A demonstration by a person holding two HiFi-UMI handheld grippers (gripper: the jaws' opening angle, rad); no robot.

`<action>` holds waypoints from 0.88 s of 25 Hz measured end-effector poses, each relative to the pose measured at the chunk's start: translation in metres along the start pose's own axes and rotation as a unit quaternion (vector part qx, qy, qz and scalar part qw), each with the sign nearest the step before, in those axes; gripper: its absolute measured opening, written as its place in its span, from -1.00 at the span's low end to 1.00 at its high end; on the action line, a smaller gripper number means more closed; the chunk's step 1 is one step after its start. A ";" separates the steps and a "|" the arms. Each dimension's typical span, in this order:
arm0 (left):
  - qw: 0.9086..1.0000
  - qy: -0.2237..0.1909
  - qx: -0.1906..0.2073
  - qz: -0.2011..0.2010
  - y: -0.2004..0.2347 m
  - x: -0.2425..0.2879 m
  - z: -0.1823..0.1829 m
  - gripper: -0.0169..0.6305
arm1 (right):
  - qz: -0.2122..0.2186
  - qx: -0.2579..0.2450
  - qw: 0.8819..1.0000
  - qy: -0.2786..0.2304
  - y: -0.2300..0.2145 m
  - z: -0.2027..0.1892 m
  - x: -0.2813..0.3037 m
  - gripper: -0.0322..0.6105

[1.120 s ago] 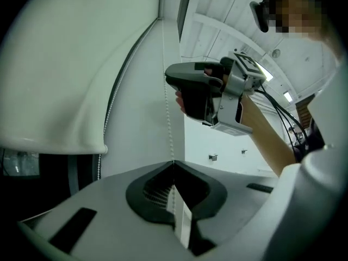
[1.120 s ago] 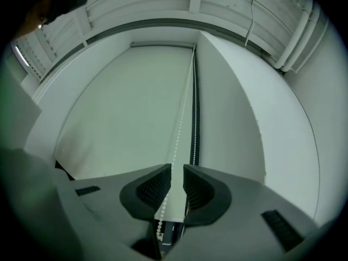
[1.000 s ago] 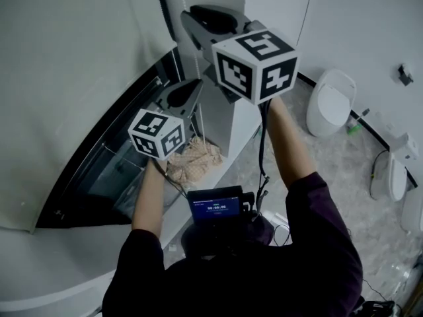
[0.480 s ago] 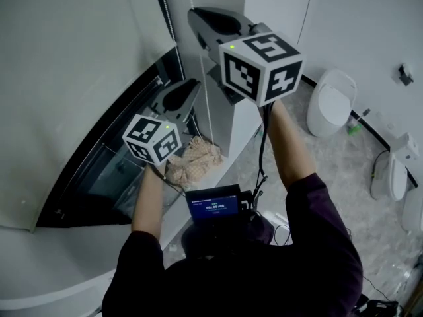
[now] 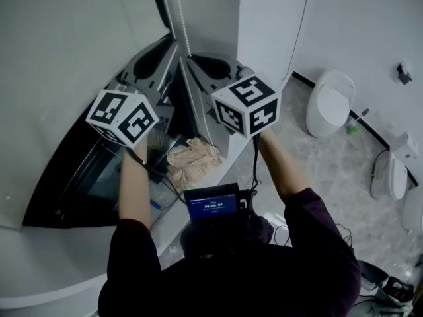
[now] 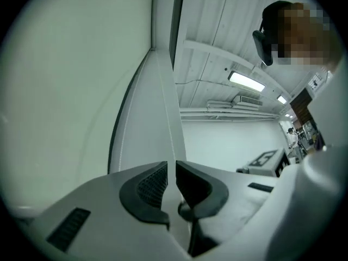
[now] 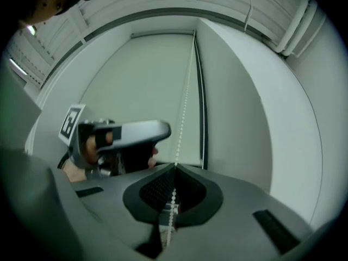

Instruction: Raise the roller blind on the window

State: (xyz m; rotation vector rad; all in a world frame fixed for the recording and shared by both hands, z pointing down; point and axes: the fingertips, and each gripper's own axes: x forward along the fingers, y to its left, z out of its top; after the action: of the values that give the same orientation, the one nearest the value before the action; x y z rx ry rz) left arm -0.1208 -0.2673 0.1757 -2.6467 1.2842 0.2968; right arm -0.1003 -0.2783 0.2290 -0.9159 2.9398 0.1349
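Roller blind [image 5: 66,58] beside bead chain [image 5: 182,25], crumpled cloth [image 5: 192,158] below.

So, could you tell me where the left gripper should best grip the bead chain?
Probably the straight stretch above the right gripper, coming level from the room side, jaws either side: the bead chain hangs thin and vertical beside the blind.

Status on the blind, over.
Right gripper shut on bead chain. Left gripper open, gripping nothing. Roller blind partly up, dark glass below. Nothing blocking the chain.

Matt cloth roller blind [image 7: 147,91], beaded plastic chain [image 7: 182,113], crumpled rag [image 5: 192,158], glossy toilet [image 5: 330,101]
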 end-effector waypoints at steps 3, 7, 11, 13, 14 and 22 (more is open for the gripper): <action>1.000 0.005 0.003 -0.009 -0.005 0.008 -0.001 -0.90 | 0.009 0.023 0.999 0.047 0.014 -0.060 -0.003 -0.87; 1.000 0.017 0.002 -0.011 -0.007 0.011 -0.009 -0.90 | 0.015 0.065 0.993 0.101 0.026 -0.140 -0.012 -0.87; 1.000 0.020 -0.001 -0.001 0.000 0.014 -0.014 -0.89 | 0.019 0.074 0.992 0.105 0.028 -0.150 -0.019 -0.87; 1.000 0.019 0.001 -0.003 -0.001 0.017 -0.010 -0.89 | 0.021 0.070 0.992 0.107 0.027 -0.149 -0.019 -0.87; 1.000 0.021 0.006 -0.004 -0.003 0.019 -0.009 -0.90 | 0.021 0.070 0.992 0.108 0.026 -0.148 -0.020 -0.87; 0.999 0.028 0.031 0.006 0.003 0.018 -0.010 -0.90 | 0.041 0.076 0.990 0.109 0.033 -0.148 -0.023 -0.87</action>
State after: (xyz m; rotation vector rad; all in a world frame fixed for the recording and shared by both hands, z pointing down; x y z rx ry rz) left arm -0.1115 -0.2852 0.1807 -2.6151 1.3040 0.1819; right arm -0.1041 -0.2534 0.3804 -0.8395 3.1325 -0.1957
